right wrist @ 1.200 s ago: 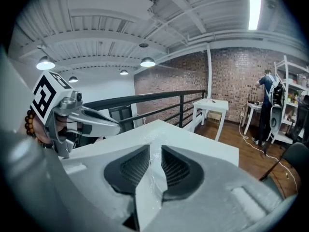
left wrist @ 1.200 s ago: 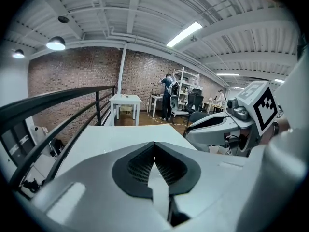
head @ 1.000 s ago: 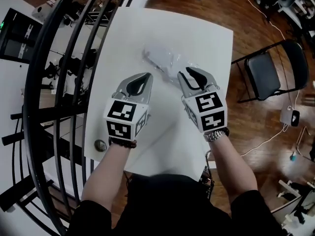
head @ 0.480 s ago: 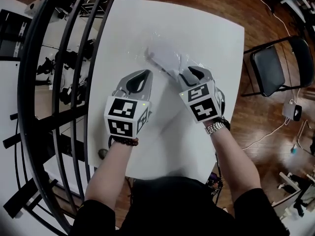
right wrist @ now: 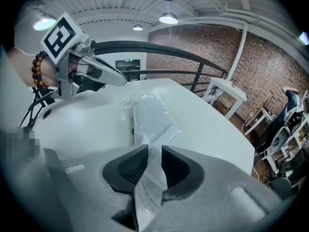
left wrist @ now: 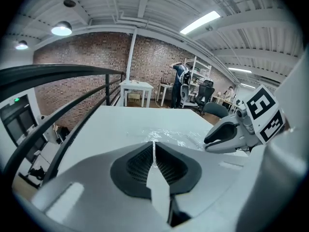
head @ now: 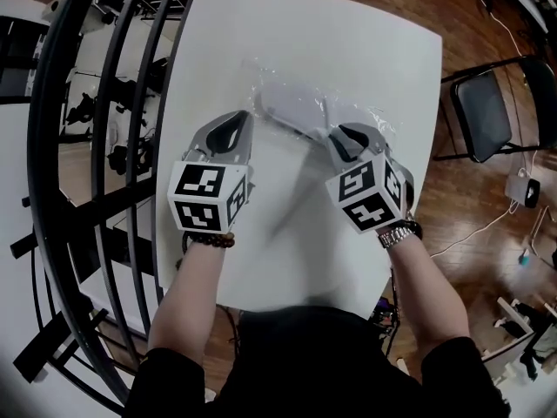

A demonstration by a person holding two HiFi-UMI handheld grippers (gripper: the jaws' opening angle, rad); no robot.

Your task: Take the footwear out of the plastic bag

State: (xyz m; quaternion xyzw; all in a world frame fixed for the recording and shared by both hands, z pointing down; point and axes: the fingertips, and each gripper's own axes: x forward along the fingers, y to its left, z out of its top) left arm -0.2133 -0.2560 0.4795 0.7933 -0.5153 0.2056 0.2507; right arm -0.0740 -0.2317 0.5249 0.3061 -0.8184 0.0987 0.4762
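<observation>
A clear plastic bag (head: pixel 306 111) lies on the white table (head: pixel 287 233) with a pale white piece of footwear (head: pixel 287 103) inside it. My right gripper (head: pixel 341 134) is at the bag's near right end, and its jaws are closing with a fold of the bag's film (right wrist: pixel 150 175) pinched between them. In the right gripper view the footwear (right wrist: pixel 149 116) stretches away just ahead of the jaws. My left gripper (head: pixel 235 122) is shut with nothing in it, just short of the bag's left end. In the left gripper view the crinkled bag (left wrist: pixel 166 135) lies beyond the shut jaws.
A black curved railing (head: pixel 96 146) runs along the table's left side. A black folding chair (head: pixel 487 111) stands on the wooden floor to the right, with cables beyond it. The table's far half (head: pixel 331 33) is bare white.
Both grippers have moved forward to the bag. The right one opened, reached the bag's near end and has taken the film between its jaws. The left stayed shut.
</observation>
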